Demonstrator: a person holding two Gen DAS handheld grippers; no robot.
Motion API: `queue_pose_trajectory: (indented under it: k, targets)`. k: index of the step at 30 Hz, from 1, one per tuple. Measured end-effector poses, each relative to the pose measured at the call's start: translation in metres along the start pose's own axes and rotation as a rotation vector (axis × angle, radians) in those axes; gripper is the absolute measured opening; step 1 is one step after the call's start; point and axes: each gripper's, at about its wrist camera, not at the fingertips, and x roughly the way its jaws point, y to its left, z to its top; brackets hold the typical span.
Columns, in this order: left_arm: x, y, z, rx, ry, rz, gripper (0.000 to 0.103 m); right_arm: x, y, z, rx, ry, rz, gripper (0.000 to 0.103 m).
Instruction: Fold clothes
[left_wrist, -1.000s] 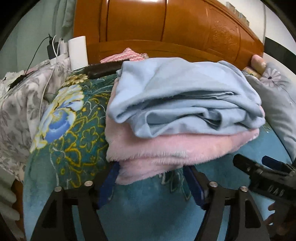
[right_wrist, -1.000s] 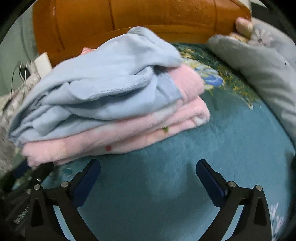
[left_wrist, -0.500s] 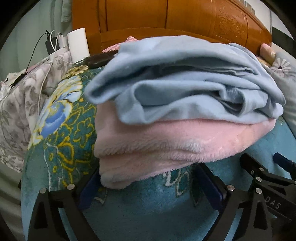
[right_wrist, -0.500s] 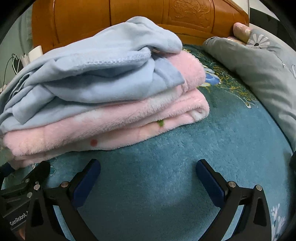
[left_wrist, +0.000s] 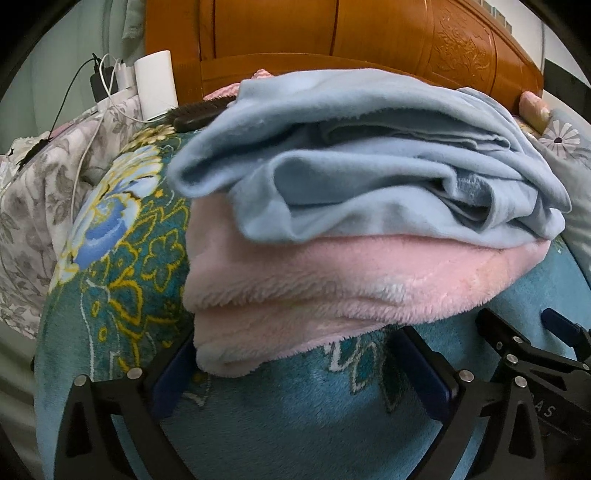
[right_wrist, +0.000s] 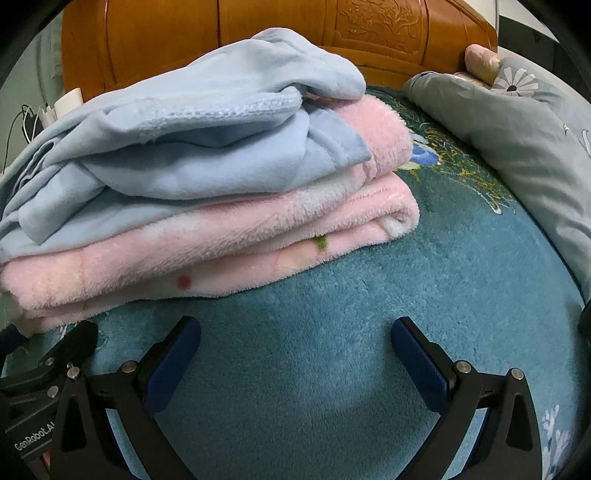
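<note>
Both folds done: blue garment (right_wrist: 192, 147) stacked on pink fleece (right_wrist: 221, 254), mid-bed. Your left gripper (left_wrist: 295, 365) and right gripper (right_wrist: 295, 350) are spread, empty. Next: slide under, lift stack evenly.

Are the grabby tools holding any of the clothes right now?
No. Both are open and hold nothing. The left tool sits at the pink garment's front edge; the right tool is over bare blanket.
</note>
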Motion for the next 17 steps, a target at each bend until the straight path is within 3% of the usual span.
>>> queue_pose_trajectory:
  k: [17]
  targets:
    - [0.0043,-0.0065,0.0026,0.004,0.007,0.004,0.103,-0.0009,0.0040,-0.0019,-0.003,0.001,-0.008,0.103]
